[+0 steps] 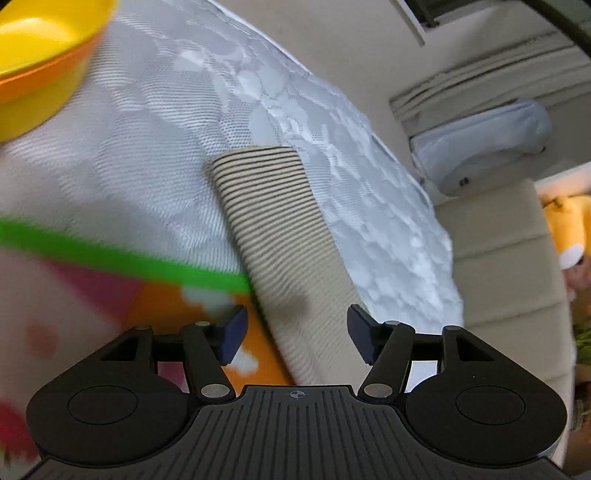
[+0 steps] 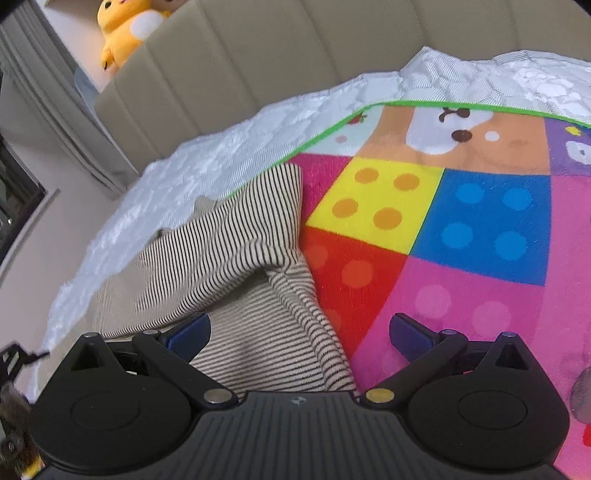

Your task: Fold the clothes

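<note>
A beige garment with thin dark stripes (image 2: 236, 280) lies crumpled on a colourful play mat (image 2: 461, 229) at the mat's left edge. One long striped part (image 1: 280, 236) stretches away over the white bed cover in the left wrist view. My left gripper (image 1: 293, 334) is open and empty, just above the near end of that striped part. My right gripper (image 2: 299, 332) is open and empty, low over the garment's near folds, with its left finger (image 2: 188, 332) over the cloth and its right finger over the pink mat.
A white patterned bed cover (image 1: 258, 110) lies under the mat, whose green border (image 1: 129, 258) crosses the left wrist view. A yellow bowl (image 1: 40, 62) sits at the upper left there. A beige padded headboard (image 2: 295, 55) stands behind, with a yellow plush toy (image 2: 125, 29) on top.
</note>
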### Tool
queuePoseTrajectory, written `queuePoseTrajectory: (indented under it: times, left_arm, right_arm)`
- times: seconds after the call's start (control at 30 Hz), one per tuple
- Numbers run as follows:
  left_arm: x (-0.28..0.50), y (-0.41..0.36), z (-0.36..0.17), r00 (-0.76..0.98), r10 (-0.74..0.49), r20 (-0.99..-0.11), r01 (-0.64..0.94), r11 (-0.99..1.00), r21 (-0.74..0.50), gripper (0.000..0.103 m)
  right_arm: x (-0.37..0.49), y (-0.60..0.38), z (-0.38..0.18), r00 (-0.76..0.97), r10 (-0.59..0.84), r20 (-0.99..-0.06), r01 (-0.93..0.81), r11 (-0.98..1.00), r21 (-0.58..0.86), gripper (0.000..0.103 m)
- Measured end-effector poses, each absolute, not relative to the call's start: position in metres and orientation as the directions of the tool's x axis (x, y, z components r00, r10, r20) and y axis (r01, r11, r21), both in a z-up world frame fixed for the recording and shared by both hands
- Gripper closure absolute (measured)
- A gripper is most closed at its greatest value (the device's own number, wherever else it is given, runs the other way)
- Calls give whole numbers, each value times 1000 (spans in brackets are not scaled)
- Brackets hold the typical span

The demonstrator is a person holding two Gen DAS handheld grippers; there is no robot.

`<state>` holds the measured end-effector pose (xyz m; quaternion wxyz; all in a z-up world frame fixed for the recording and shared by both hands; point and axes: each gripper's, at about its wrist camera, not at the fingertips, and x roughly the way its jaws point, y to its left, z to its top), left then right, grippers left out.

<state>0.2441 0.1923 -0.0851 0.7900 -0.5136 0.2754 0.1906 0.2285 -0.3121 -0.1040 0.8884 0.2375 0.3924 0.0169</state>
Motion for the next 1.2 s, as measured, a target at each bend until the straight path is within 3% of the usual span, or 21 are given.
queuePoseTrajectory:
  times: [0.07,0.13,0.17,0.33,0.53,0.63,0.77,0.9,0.97,1.1,1.2]
  left_arm:
    - [257,189,-74,776,21,-631,-565,468,-679,41]
    - [270,186,-63,775,24,-631,-544,534,-648,89]
    - [277,184,-58,776,26,-631,-532,565,-631,95]
    - [304,163,-15,800,15,-600,-418,731,-539,94]
    - [310,59,68,853,-182,-489,-85,876,-476,94]
    - [313,3,74,825,-280,-490,34,891,-452,94]
    - [318,-56,40,736,-358,-575,98,896,-432,93]
    - [314,-100,0,632,-386,-672,115,904,-411,84]
    - [312,-106,-11,607,-383,-696,106,907,-407,83]
    - [304,-97,-9,597,-363,-715,86,916,-393,69]
    - [291,-71,7,622,-331,-710,68,926,-372,63]
  right_arm:
    - [230,-311,-107,688,207,-695,158,892,423,0]
    - [231,-313,-106,696,191,-692,168,894,416,0]
    - [231,-315,-105,702,184,-688,176,891,418,0]
    - [229,-329,-101,726,177,-665,219,857,467,0]
    - [224,-344,-94,757,144,-637,268,821,504,0]
    - [222,-353,-94,764,138,-630,296,794,532,0]
    - [220,-364,-95,769,132,-626,327,760,562,0]
    - [221,-367,-98,764,138,-630,338,747,573,0]
    - [223,-365,-101,752,156,-641,331,751,571,0]
    - [231,-356,-111,712,209,-670,308,766,565,0]
    - [233,-344,-111,697,191,-691,274,820,503,0]
